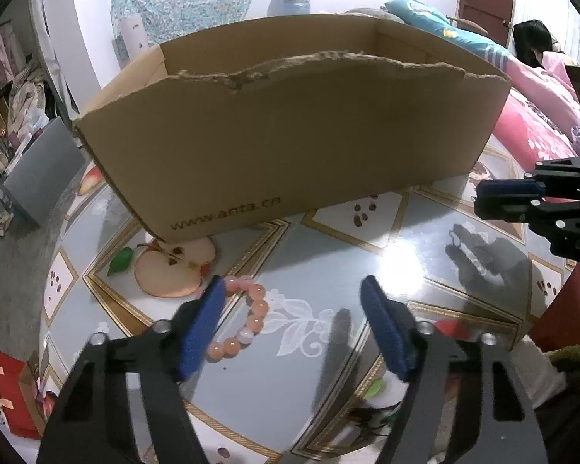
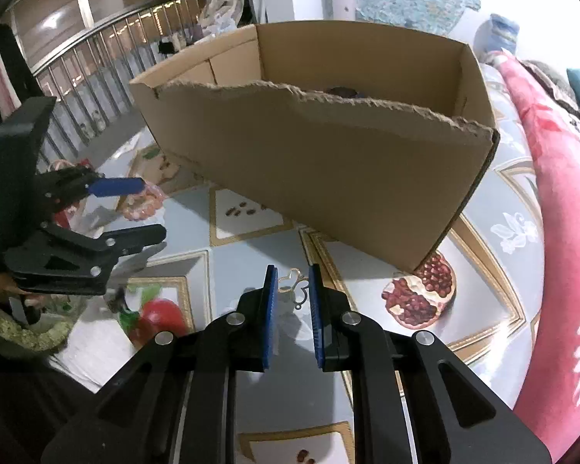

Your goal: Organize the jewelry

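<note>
A pink bead bracelet [image 1: 251, 317] lies on the patterned table [image 1: 309, 348], curving just inside the left finger of my left gripper [image 1: 292, 286], whose jaws stand wide apart and do not press on it. Part of the bracelet is hidden behind that finger. In the right wrist view the same bracelet [image 2: 145, 205] shows under the left gripper [image 2: 150, 208]. My right gripper [image 2: 293, 272] has its blue pads close together on a small gold wire ornament [image 2: 294, 288], held a little above the table. It also shows in the left wrist view, where the right gripper [image 1: 478, 199] is at the right edge.
A big open cardboard box [image 1: 290, 135] with a torn front rim stands just beyond both grippers. Pink bedding [image 2: 560, 232] borders the table on the right. A red gift bag [image 1: 11, 394] sits low on the left. A person with dark hair [image 1: 529, 38] is far back right.
</note>
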`<state>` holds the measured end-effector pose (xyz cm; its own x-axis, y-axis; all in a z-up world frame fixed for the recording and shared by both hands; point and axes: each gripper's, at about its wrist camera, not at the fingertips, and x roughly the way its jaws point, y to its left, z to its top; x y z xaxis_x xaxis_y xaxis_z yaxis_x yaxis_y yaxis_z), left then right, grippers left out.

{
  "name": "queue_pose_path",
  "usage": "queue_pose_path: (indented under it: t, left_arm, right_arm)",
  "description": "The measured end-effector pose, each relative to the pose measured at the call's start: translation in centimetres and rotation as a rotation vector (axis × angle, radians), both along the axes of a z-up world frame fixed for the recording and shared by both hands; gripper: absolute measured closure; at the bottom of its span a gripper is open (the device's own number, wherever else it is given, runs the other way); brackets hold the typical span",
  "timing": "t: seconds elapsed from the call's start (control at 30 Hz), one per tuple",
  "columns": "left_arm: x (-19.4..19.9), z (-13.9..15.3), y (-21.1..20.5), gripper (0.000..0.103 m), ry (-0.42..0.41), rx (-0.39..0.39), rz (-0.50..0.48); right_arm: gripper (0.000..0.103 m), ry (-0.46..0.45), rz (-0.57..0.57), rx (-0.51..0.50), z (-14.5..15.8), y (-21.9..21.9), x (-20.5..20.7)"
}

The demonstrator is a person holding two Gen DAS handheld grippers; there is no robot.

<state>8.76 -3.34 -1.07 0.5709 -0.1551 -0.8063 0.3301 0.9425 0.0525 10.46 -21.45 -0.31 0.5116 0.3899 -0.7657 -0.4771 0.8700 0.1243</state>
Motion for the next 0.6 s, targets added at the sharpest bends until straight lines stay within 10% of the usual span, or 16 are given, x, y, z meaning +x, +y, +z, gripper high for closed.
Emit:
queue_pose_path:
  t: [0.4,0.6]
  left_arm:
    - [0.8,-0.9,2.2,0.093,0.067,0.000,0.045]
    - [0.3,0.4,3.6,0.094,0.031,-0.027,0.052]
  right_arm:
    - [0.089,-0.024,-0.029,0.071,1.5,-0.6,-0.9]
    - [0.089,-0.047,-0.043,0.114,2.7,-1.1,-1.1]
